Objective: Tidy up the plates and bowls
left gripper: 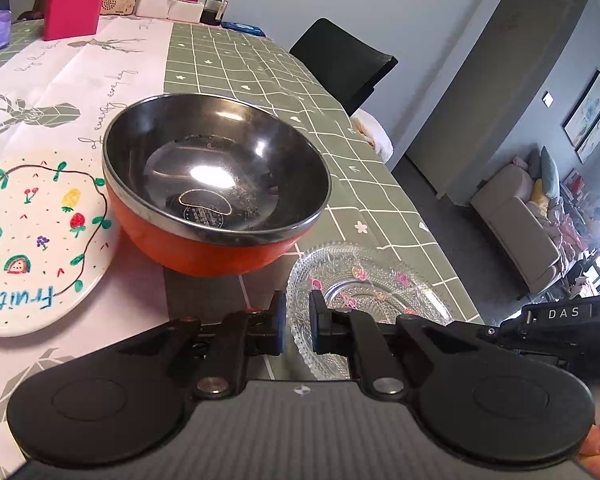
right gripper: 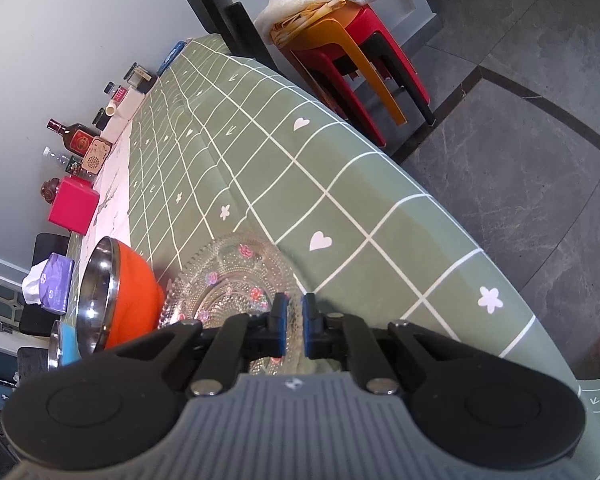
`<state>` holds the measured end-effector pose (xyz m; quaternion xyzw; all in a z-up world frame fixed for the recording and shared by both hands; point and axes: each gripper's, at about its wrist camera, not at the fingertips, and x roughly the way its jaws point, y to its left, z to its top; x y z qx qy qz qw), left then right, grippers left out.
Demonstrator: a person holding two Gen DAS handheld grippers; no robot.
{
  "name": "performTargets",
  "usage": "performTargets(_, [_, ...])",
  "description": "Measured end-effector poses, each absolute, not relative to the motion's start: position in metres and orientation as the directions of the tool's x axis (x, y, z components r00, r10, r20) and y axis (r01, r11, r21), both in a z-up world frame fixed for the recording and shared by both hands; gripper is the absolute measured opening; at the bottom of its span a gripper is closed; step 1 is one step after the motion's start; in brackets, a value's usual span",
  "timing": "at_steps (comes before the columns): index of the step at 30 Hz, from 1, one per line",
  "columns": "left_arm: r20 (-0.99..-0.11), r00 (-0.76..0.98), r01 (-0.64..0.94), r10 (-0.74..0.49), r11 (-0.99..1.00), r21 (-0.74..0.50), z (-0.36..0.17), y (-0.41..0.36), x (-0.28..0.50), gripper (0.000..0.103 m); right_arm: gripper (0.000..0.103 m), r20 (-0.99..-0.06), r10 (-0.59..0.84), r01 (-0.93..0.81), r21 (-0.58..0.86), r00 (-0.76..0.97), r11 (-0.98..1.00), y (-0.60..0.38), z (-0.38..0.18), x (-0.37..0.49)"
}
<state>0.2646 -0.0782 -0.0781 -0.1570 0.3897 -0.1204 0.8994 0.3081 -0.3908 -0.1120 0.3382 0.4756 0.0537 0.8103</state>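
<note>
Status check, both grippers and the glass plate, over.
Left gripper and right gripper shut on clear patterned glass plate's rim. Orange steel-lined bowl right beside it.

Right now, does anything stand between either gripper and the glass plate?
Nothing visible does. The left gripper and right gripper are each shut on the glass plate rim; the orange bowl sits beside it.

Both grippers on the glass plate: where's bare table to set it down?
Free: the green checked cloth beyond the glass plate, toward the jars. Crowded: orange bowl and fruit plate to its left.
</note>
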Motion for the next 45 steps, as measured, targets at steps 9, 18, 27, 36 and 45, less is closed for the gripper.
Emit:
performTargets(9, [-0.650, 0.687, 0.096, -0.325, 0.927, -0.363, -0.055, -0.072, 0.245, 0.012, 0.005, -0.723, 0.426, 0.189, 0.600, 0.545, 0.777, -0.384, -0.091, 0.292])
performTargets(18, [-0.617, 0.714, 0.111, -0.331, 0.923, -0.367, -0.030, -0.059, 0.214, 0.011, 0.005, -0.696, 0.450, 0.112, 0.601, 0.559, 0.791, -0.375, -0.062, 0.261])
performTargets(27, [-0.605, 0.718, 0.112, -0.344, 0.915, -0.388, -0.018, -0.056, 0.178, 0.012, 0.004, -0.656, 0.455, 0.033, 0.590, 0.602, 0.807, -0.375, -0.037, 0.217])
performTargets(36, [-0.624, 0.685, 0.106, -0.377, 0.898, -0.427, -0.031, -0.056, 0.143, 0.011, 0.004, -0.670, 0.445, -0.013, 0.546, 0.594, 0.838, -0.379, -0.041, 0.179])
performTargets(45, [-0.666, 0.651, 0.082, -0.364, 0.906, -0.415, -0.054, -0.056, 0.121, 0.011, 0.005, -0.730, 0.441, -0.016, 0.508, 0.523, 0.861, -0.376, -0.064, 0.165])
